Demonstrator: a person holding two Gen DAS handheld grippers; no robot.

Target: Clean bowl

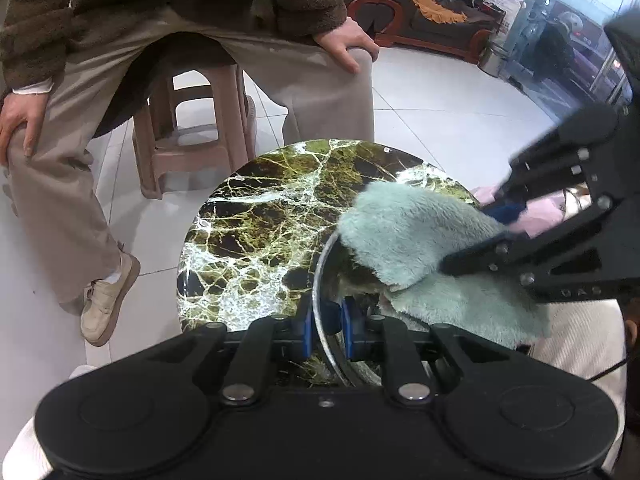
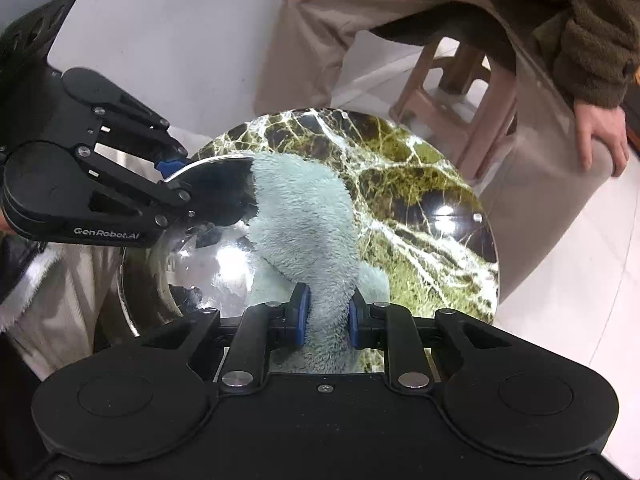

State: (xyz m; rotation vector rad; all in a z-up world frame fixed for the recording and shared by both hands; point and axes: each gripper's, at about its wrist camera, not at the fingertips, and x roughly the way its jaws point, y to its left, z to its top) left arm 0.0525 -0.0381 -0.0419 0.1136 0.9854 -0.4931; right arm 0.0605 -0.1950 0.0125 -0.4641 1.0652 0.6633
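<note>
A shiny steel bowl (image 2: 208, 248) stands at the near edge of a round green marble table (image 2: 432, 200). My left gripper (image 1: 326, 328) is shut on the bowl's thin rim (image 1: 320, 280), one blue pad on each side of it. In the right wrist view the left gripper (image 2: 176, 176) reaches in from the left and grips the bowl's far rim. My right gripper (image 2: 329, 314) is shut on a fluffy pale green cloth (image 2: 304, 216). The cloth drapes over the rim into the bowl. In the left wrist view the right gripper (image 1: 480, 240) holds the cloth (image 1: 408, 232) from the right.
A person in a brown fleece and beige trousers (image 1: 72, 184) sits on a plastic stool (image 1: 192, 136) just beyond the table, hands on knees. White tiled floor (image 1: 440, 112) surrounds the table. A dark sofa (image 1: 424, 4) stands at the back.
</note>
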